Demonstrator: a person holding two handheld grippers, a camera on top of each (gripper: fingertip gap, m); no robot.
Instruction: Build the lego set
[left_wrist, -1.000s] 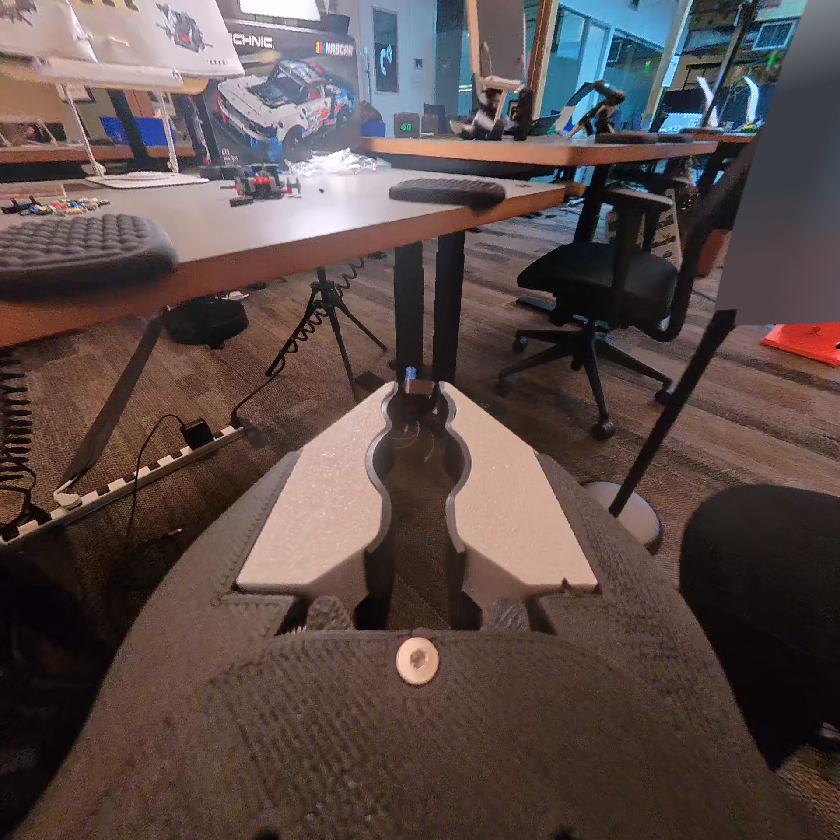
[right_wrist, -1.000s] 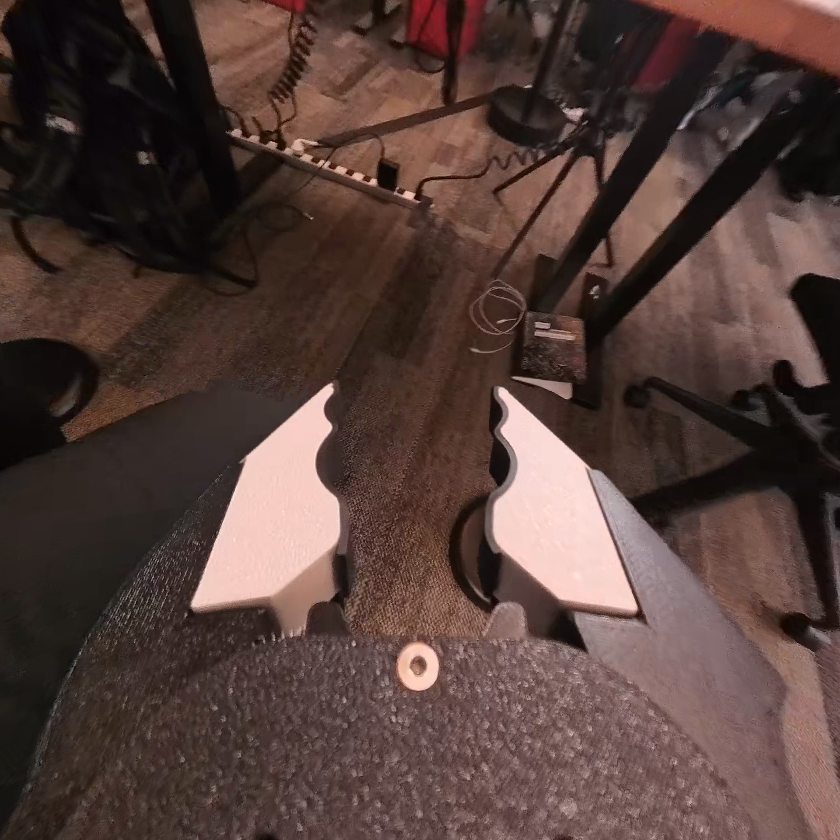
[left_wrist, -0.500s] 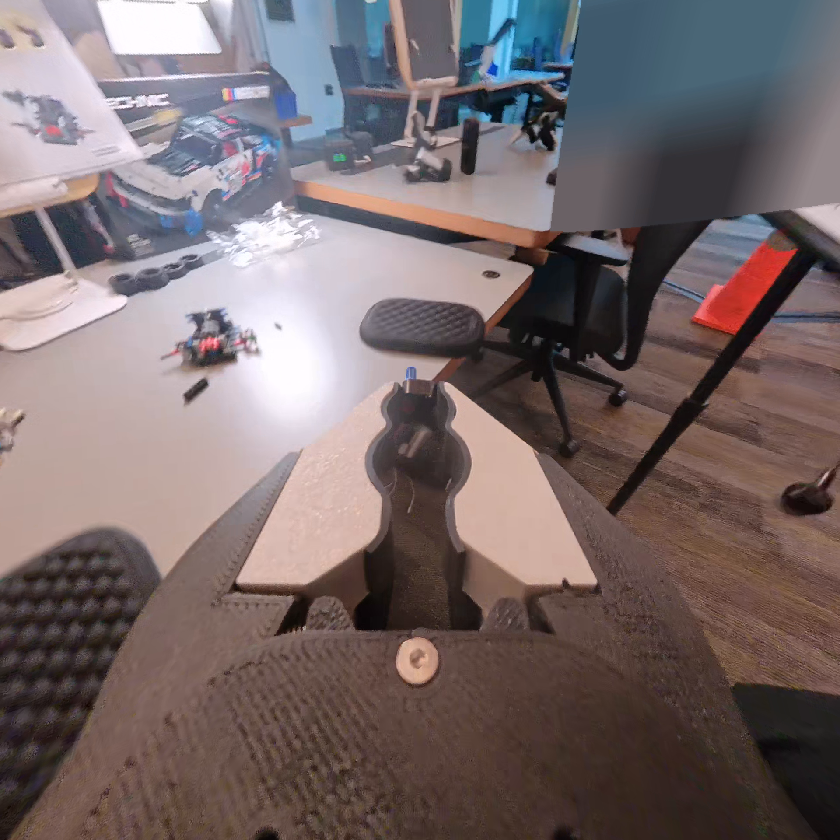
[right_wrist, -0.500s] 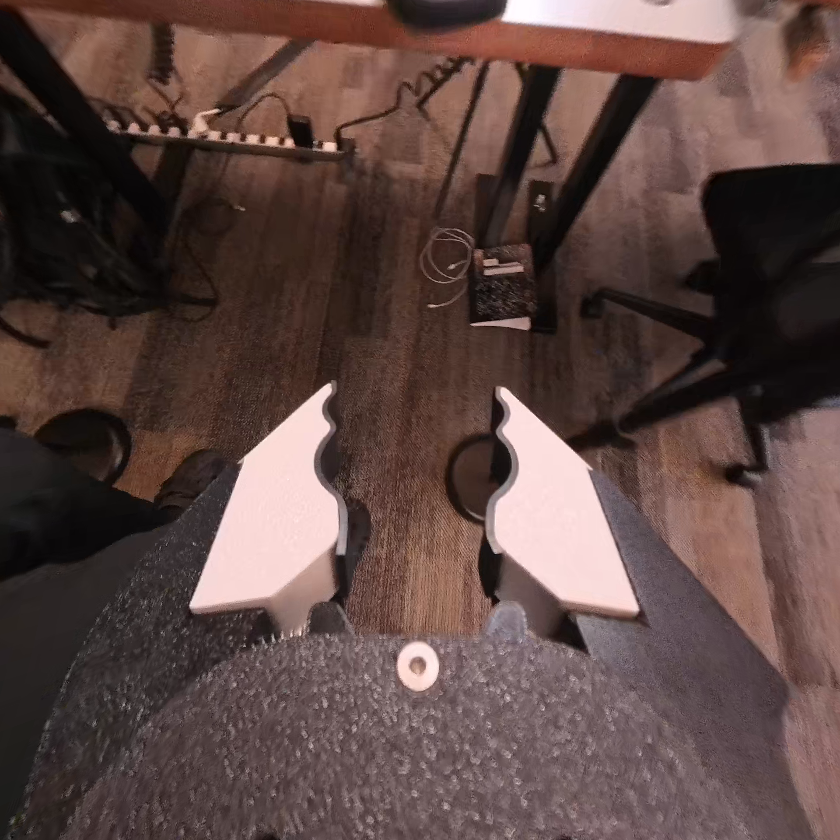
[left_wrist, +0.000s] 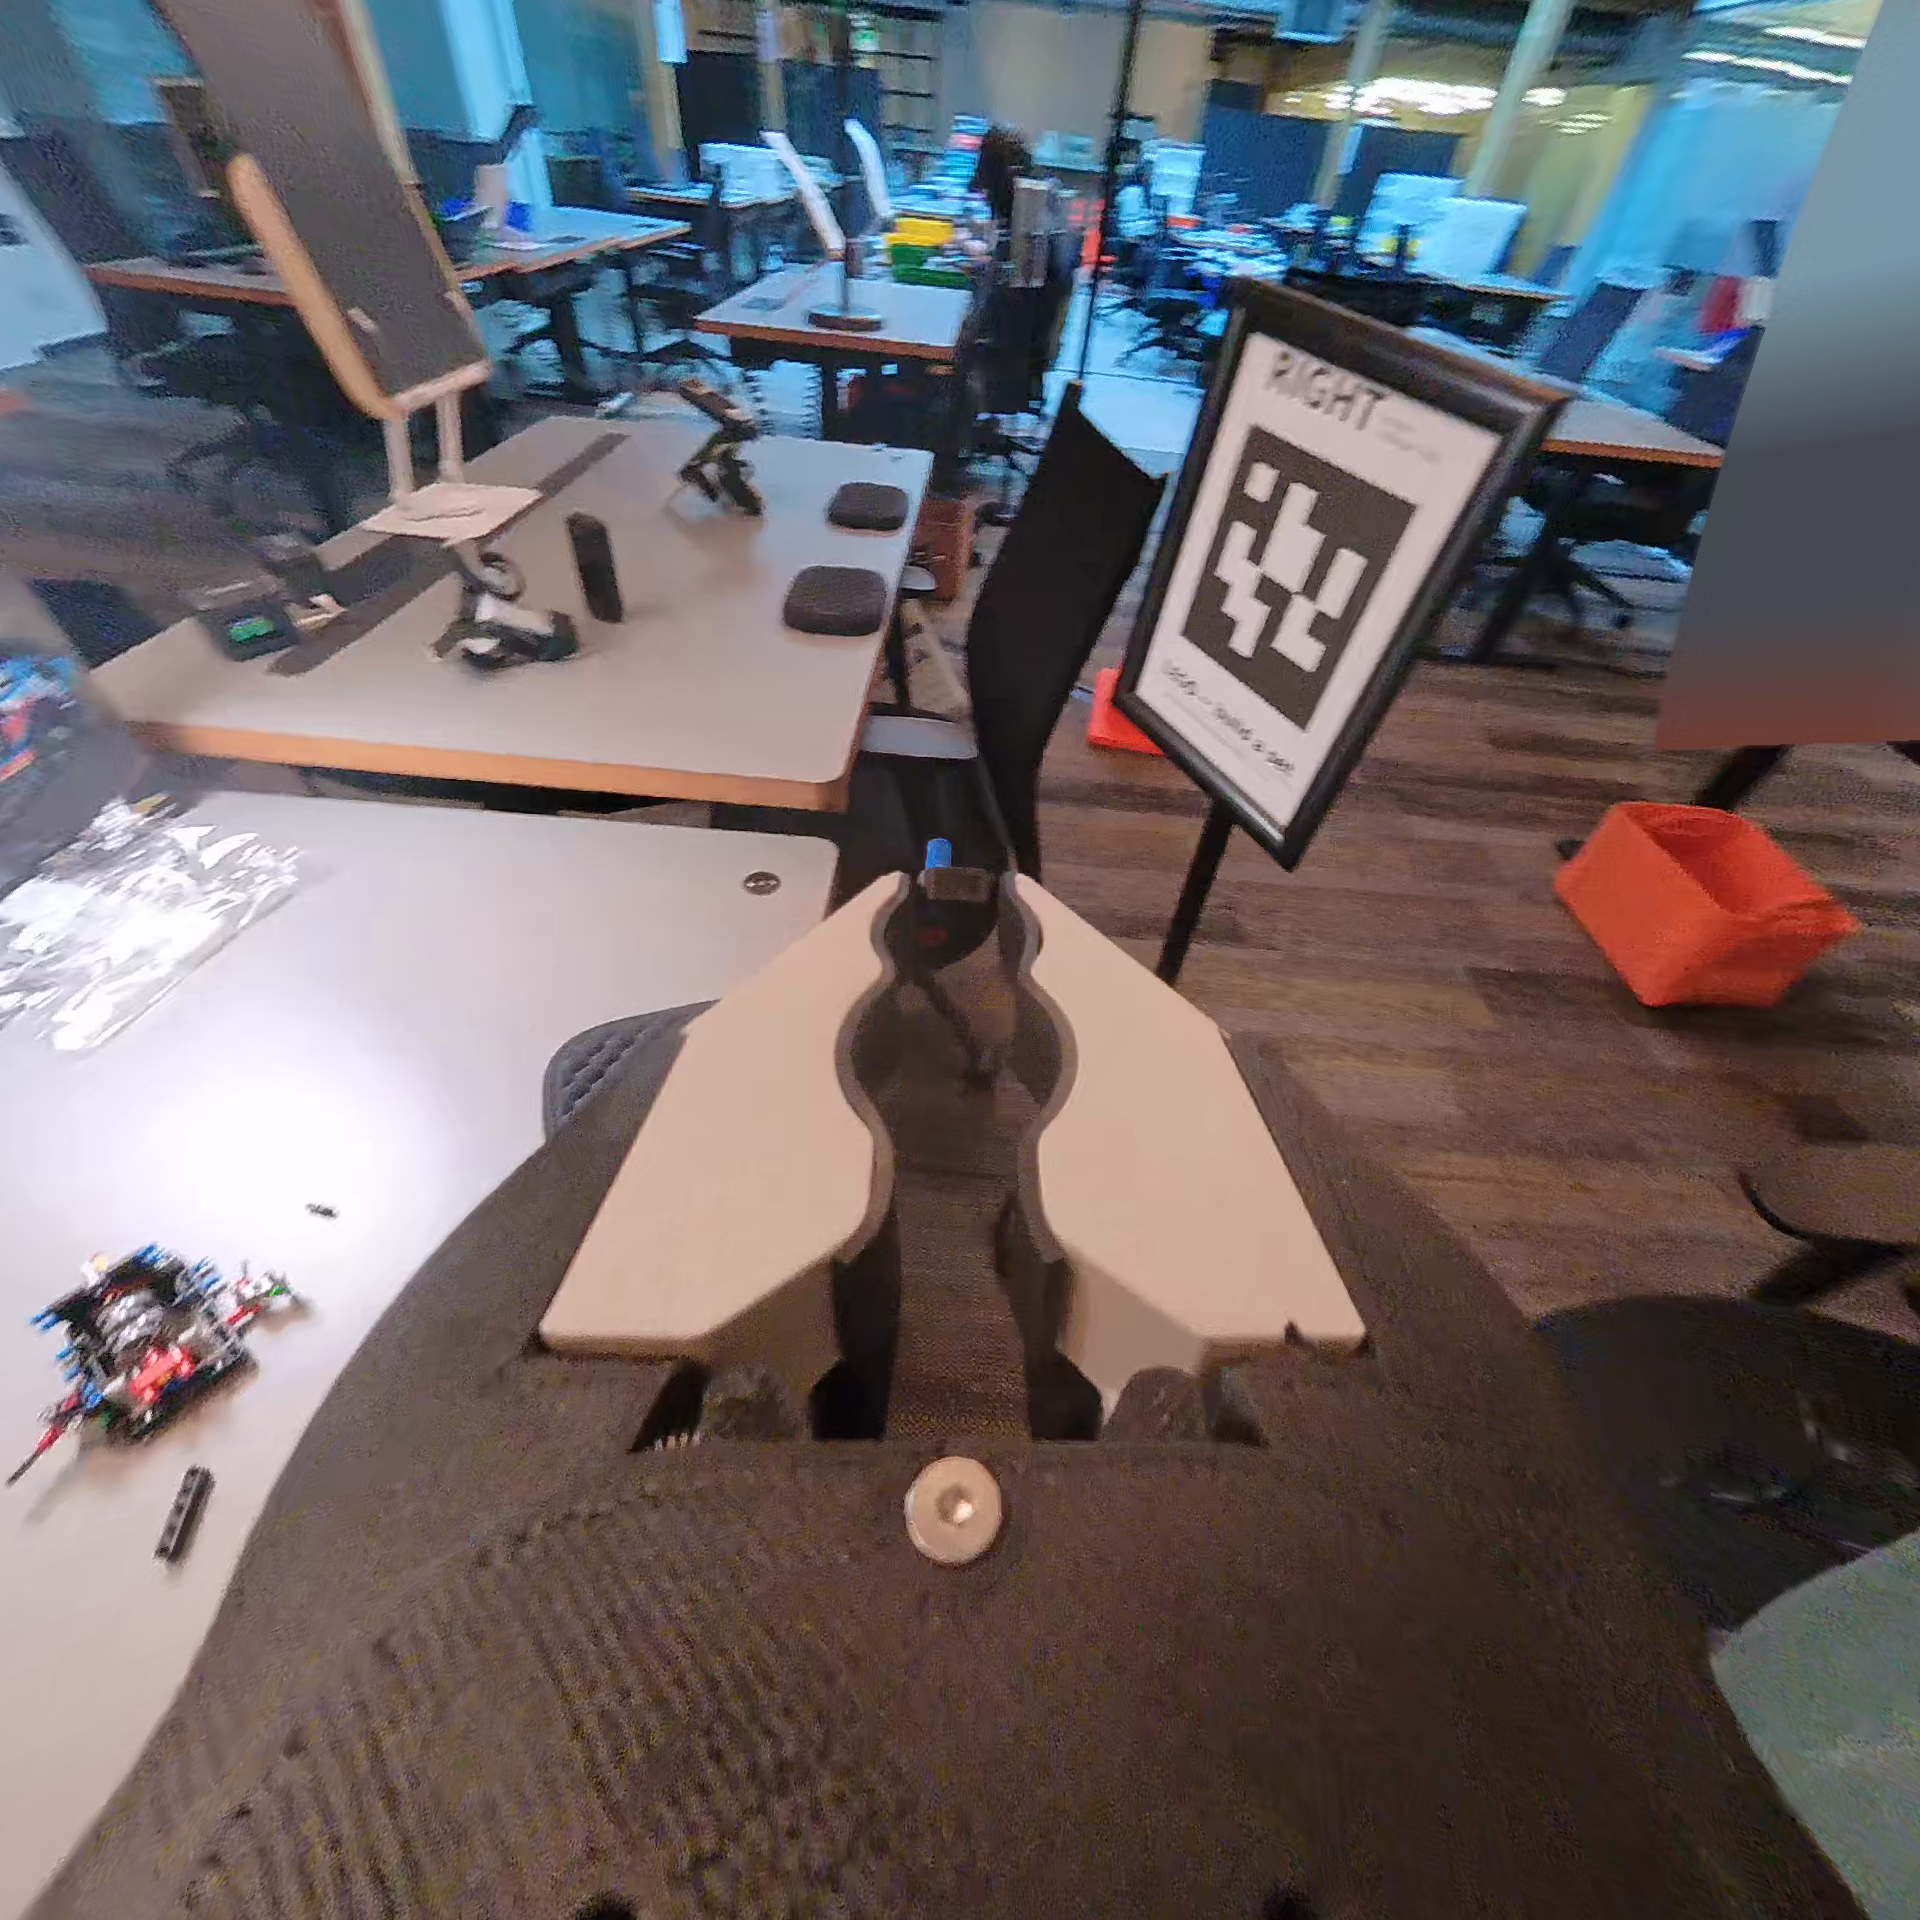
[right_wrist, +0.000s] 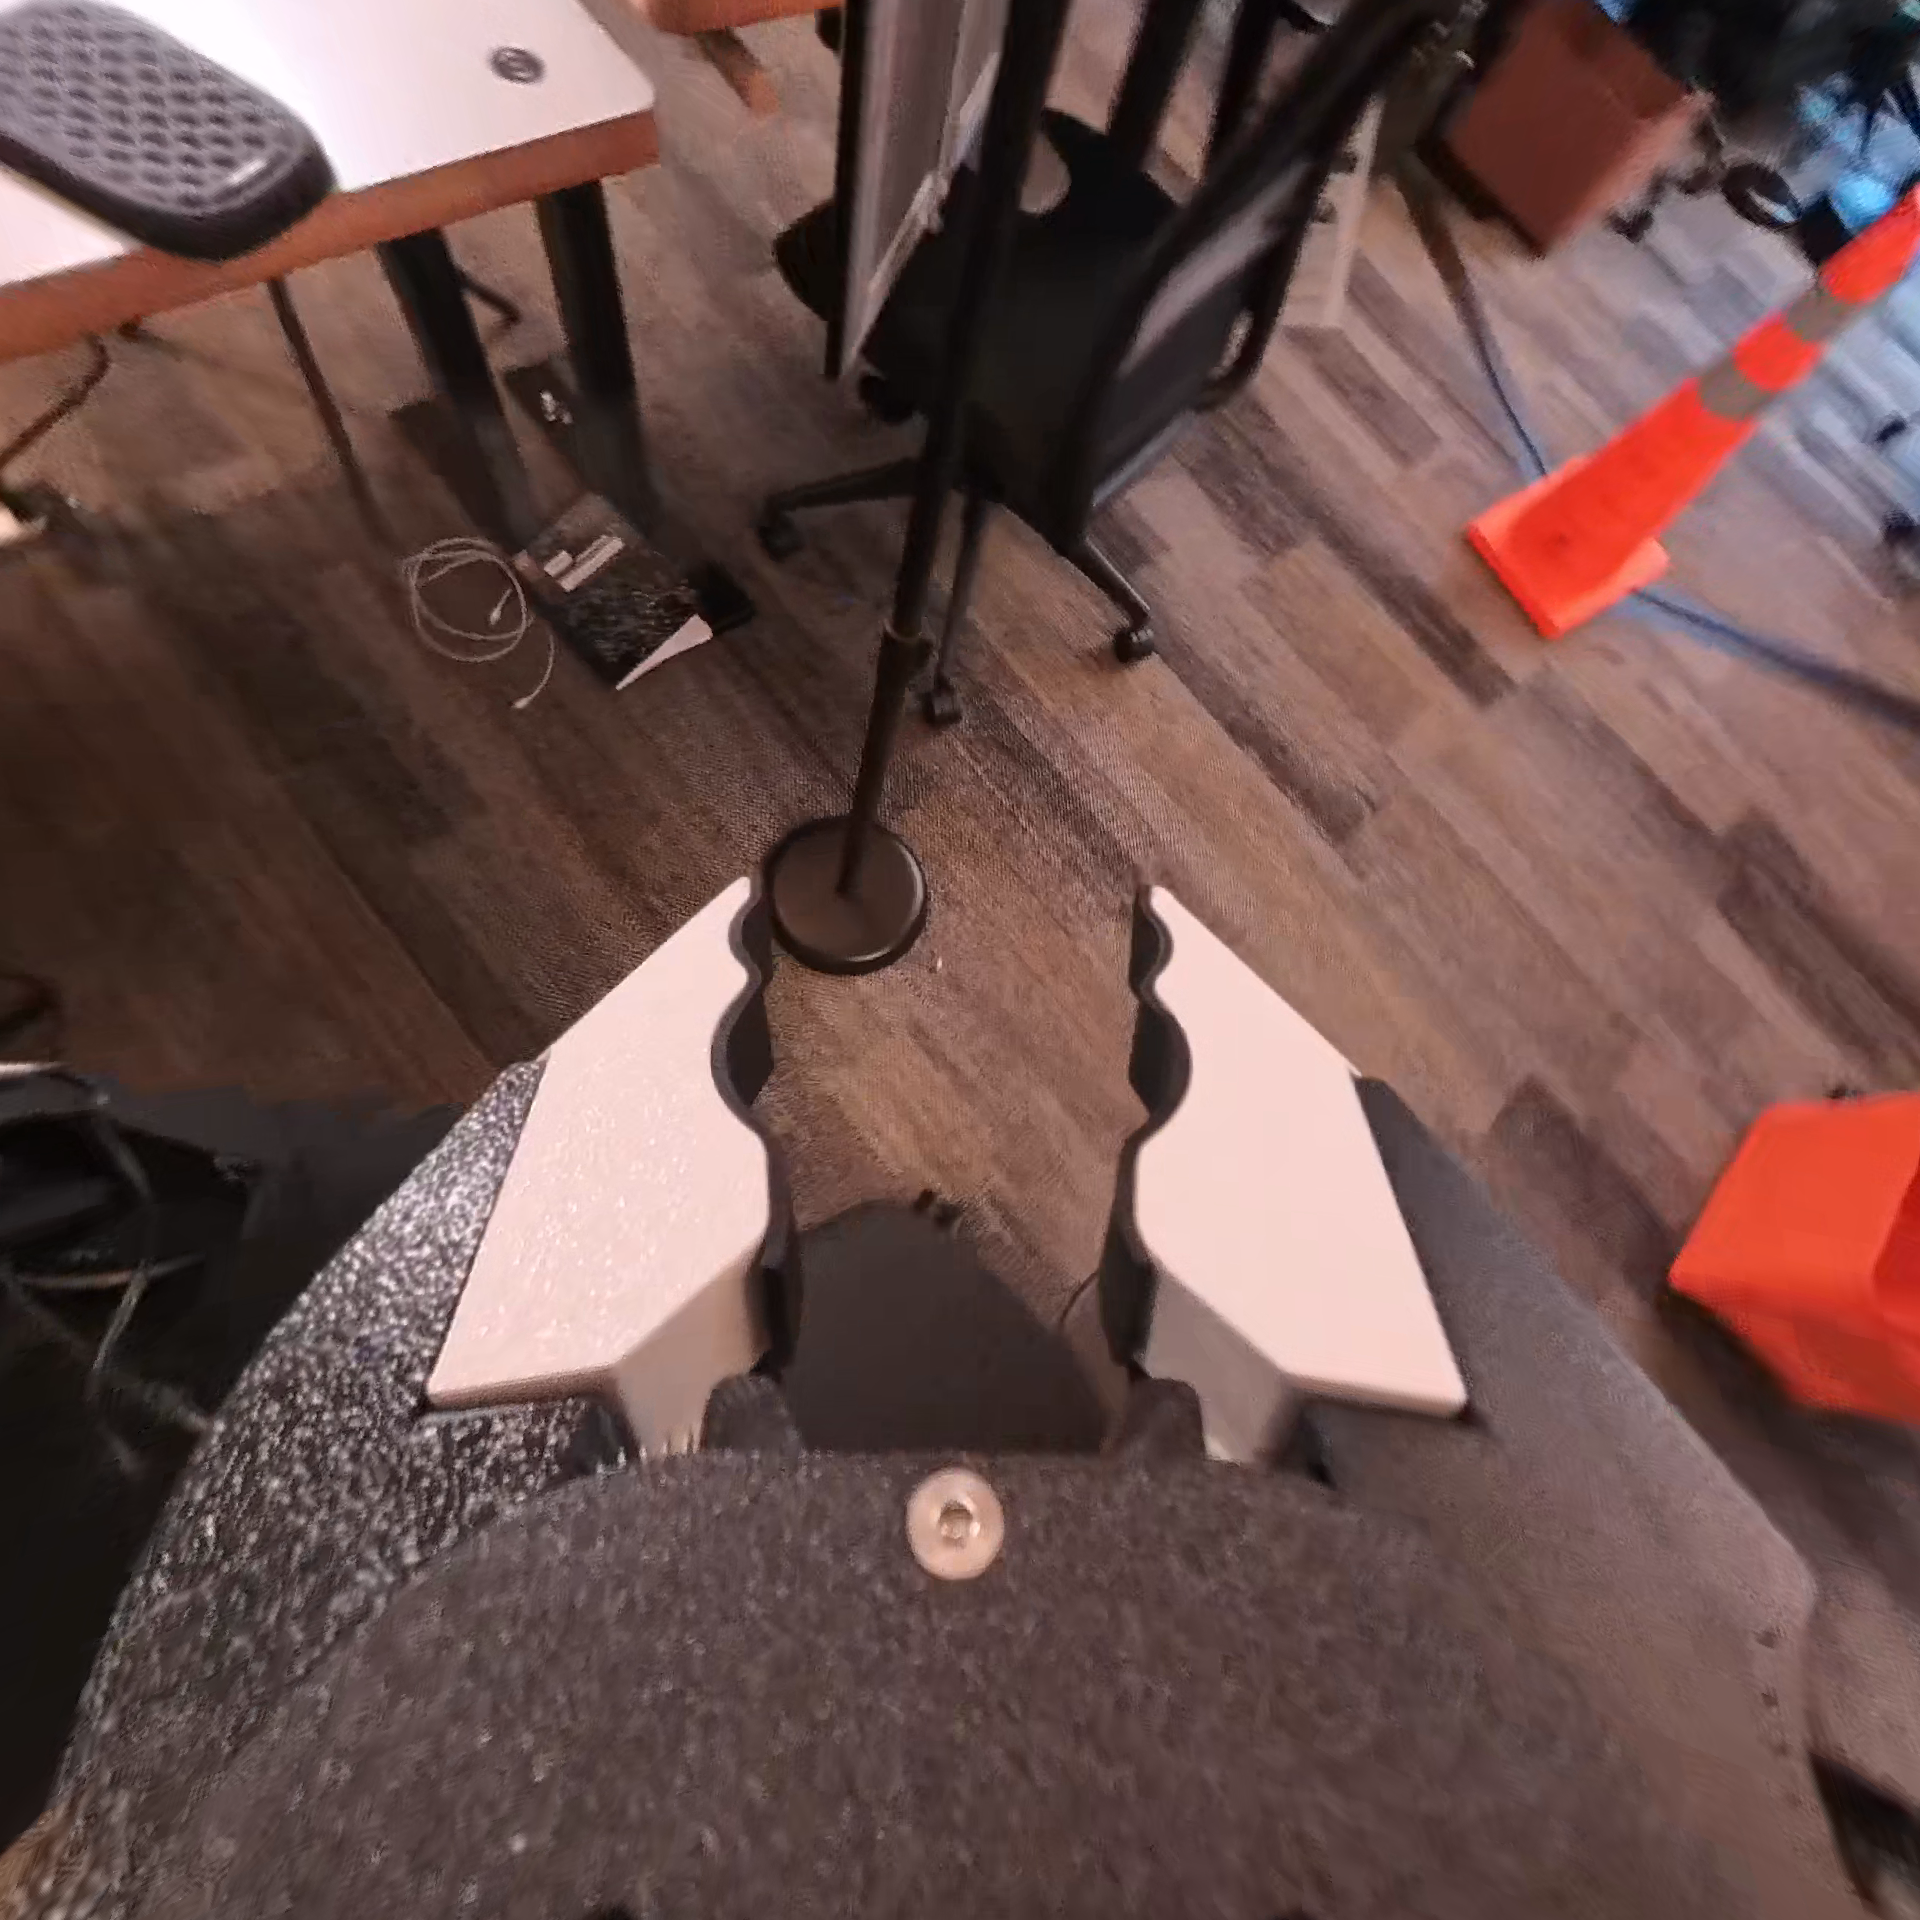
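Left wrist view: the left gripper (left_wrist: 956, 883) is pinching a small dark lego piece with a blue pin (left_wrist: 948, 873) at its tips, while the half-built lego car (left_wrist: 145, 1333) is sitting on the grey table (left_wrist: 416, 1039). Right wrist view: the right gripper (right_wrist: 948, 909) is hanging wide open and empty above the floor, over a black stand base (right_wrist: 844, 906).

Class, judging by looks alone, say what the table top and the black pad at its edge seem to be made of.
Table top: seemingly laminate board, smooth pale grey with a soft sheen, and a wood-coloured edge in the right wrist view. Black pad: probably soft rubber or foam, matt, with a dimpled surface; the look leaves it open.
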